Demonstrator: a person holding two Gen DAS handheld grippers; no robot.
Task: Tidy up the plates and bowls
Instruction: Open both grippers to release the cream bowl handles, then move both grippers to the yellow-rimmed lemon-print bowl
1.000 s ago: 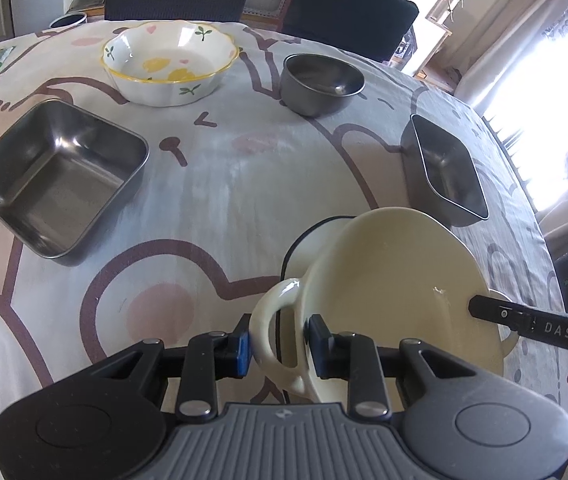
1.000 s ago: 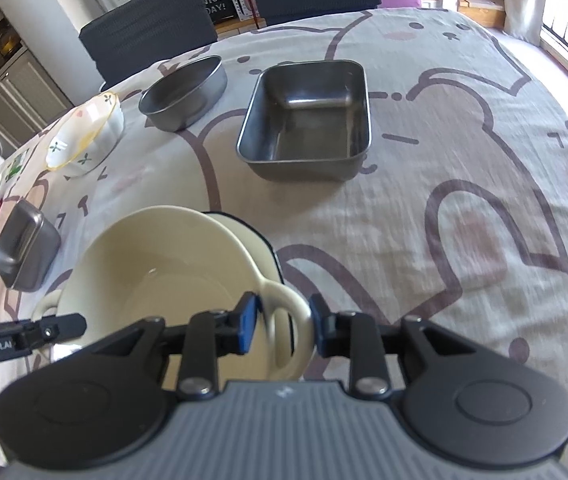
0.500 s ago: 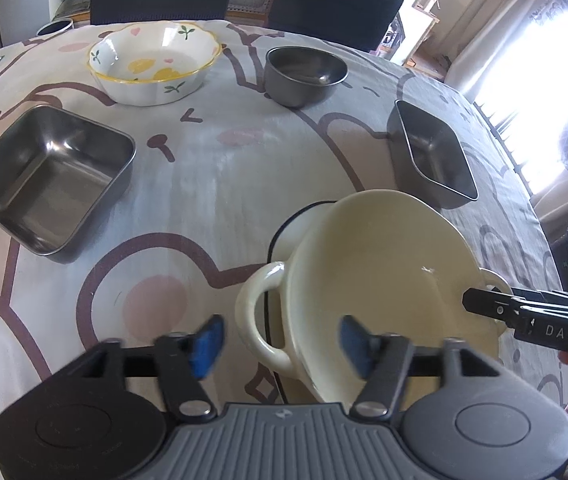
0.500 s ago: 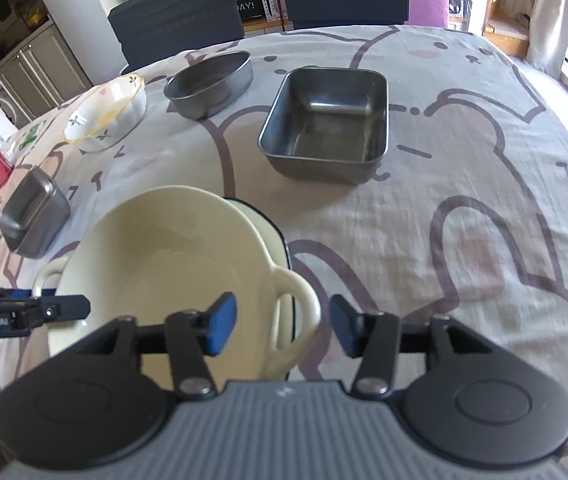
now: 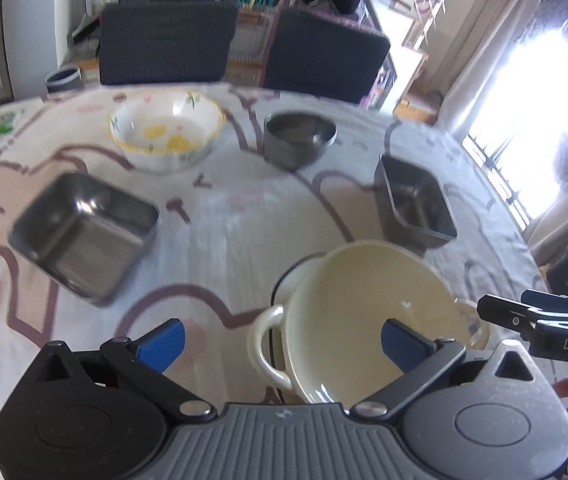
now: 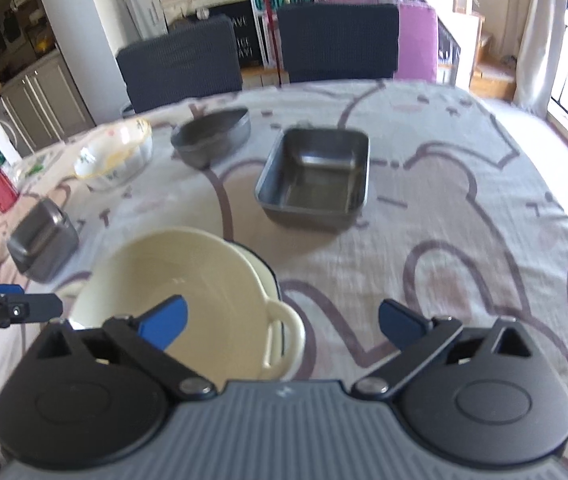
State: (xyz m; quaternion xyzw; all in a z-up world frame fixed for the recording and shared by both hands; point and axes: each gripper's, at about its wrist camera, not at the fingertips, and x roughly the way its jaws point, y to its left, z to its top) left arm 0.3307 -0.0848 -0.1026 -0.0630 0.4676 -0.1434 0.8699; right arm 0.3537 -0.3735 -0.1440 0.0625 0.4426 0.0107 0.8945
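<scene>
I see both of my grippers above the bench (image 6: 463, 208), which is covered with a cloth printed with cartoon outlines. The left gripper (image 5: 282, 344) has its fingers (image 5: 162, 344) spread wide and opening, and they press on nothing. Between them, a little toward the right finger, sits the cream bowl (image 5: 367, 312) with loop handles; it rests inside a second cream bowl (image 5: 303, 270) whose dark-edged rim shows just behind it. The near handle is between the two fingers but apart from both pads.

The right gripper (image 6: 282, 322) is in the same condition: fingers (image 6: 164, 320) wide apart and opening, nothing pinched. The cream bowl (image 6: 188, 280) lies under and just past its left finger, with one handle between the fingers, not touched. In each view the tip of the other gripper reaches in from the side, close to the far handle of the bowl.

Farther beyond the fingers stand the other dishes, well apart from each other: a square steel tray (image 5: 84, 232) to the left, a floral ceramic bowl (image 5: 168, 132), a round steel bowl (image 5: 299, 140) and a rectangular steel tray (image 5: 415, 204) to the right. The pictures are blurred, so I cannot say if these are empty, though they look so.
</scene>
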